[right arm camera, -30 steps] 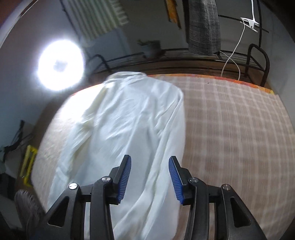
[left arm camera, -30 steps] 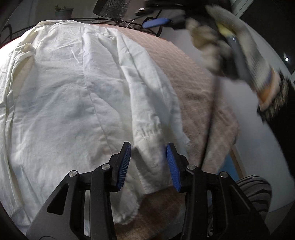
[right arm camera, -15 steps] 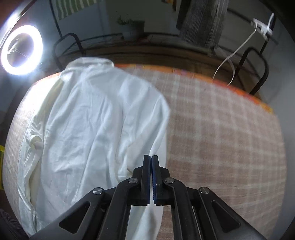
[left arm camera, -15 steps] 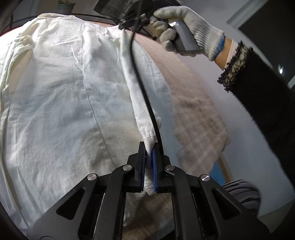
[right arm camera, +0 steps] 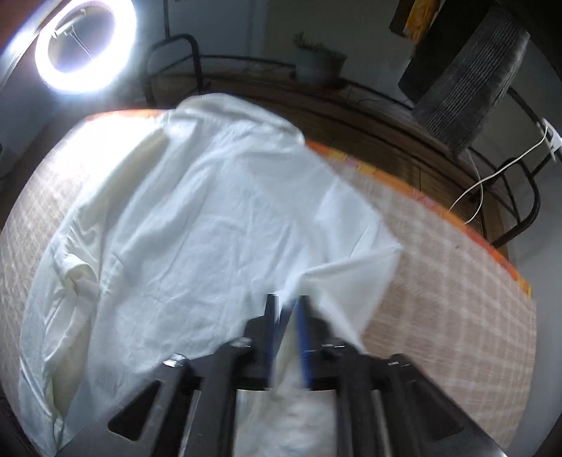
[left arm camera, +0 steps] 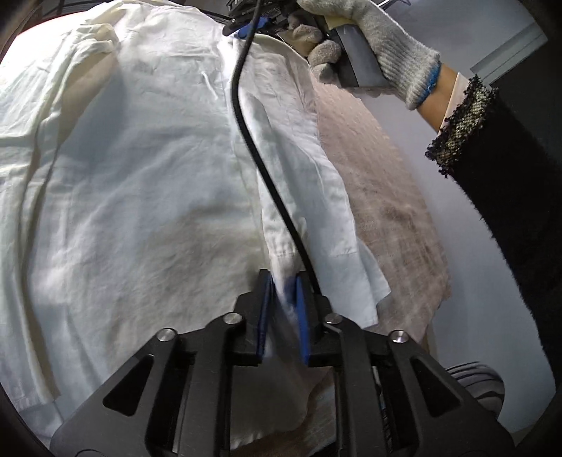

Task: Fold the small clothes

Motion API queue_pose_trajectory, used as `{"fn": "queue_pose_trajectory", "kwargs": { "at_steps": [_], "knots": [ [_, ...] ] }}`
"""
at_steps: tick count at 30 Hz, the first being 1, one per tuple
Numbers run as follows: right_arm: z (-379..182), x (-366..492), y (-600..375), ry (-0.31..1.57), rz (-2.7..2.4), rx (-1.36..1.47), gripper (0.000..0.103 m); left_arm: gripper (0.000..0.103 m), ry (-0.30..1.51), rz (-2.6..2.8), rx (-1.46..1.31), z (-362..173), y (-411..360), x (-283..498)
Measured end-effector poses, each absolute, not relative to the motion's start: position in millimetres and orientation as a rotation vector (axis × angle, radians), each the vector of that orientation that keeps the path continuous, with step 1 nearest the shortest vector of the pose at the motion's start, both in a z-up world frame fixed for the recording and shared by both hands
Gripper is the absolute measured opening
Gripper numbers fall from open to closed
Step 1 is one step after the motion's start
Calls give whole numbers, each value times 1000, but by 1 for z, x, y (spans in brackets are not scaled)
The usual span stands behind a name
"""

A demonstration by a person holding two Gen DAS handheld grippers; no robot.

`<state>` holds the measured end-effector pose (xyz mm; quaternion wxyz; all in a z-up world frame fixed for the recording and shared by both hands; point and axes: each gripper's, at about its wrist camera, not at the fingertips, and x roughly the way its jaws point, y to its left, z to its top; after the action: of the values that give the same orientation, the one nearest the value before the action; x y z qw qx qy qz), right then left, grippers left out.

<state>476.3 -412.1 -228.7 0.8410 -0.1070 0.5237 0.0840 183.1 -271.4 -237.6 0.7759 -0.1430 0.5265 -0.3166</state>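
A white long-sleeved shirt (left arm camera: pixel 140 182) lies spread on a checked beige cloth (left arm camera: pixel 393 197). My left gripper (left arm camera: pixel 283 284) is shut on the shirt's right sleeve near the cuff. My right gripper (right arm camera: pixel 287 306) is shut on the same side of the shirt (right arm camera: pixel 217 211) higher up and lifts the fabric off the cloth (right arm camera: pixel 456 298). In the left wrist view the right gripper (left arm camera: pixel 253 26) appears at the top, held by a gloved hand (left arm camera: pixel 372 45), with its black cable (left arm camera: pixel 260 158) trailing over the sleeve.
A lit ring lamp (right arm camera: pixel 86 45) stands at the back left. A dark metal rack (right arm camera: pixel 520 197) with a white cable (right arm camera: pixel 491 182) and a potted plant (right arm camera: pixel 316 63) lie behind the table. A striped grey object (left arm camera: pixel 470 386) sits below the table edge.
Both grippers were open a second ago and have shut on the shirt's right side. The sleeve edge has been lifted and pulled inward over the shirt body.
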Motion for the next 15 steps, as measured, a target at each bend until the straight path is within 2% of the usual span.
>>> {"fn": "queue_pose_trajectory", "kwargs": {
  "at_steps": [3,7,9,11,15],
  "knots": [
    [-206,448,-432,1057,248,-89,20,36,1107,-689,-277,-228,-262,172],
    [-183,395,-465,993,319,81,19,36,1086,-705,-276,-218,-239,155],
    [-183,379,-474,983,330,121,15,36,1065,-691,-274,-212,-222,149],
    [-202,337,-489,991,314,177,9,36,1055,-661,-274,-210,-206,145],
    [-231,321,-484,1036,275,161,8,36,1064,-613,-323,-212,-182,147]
  ]
}}
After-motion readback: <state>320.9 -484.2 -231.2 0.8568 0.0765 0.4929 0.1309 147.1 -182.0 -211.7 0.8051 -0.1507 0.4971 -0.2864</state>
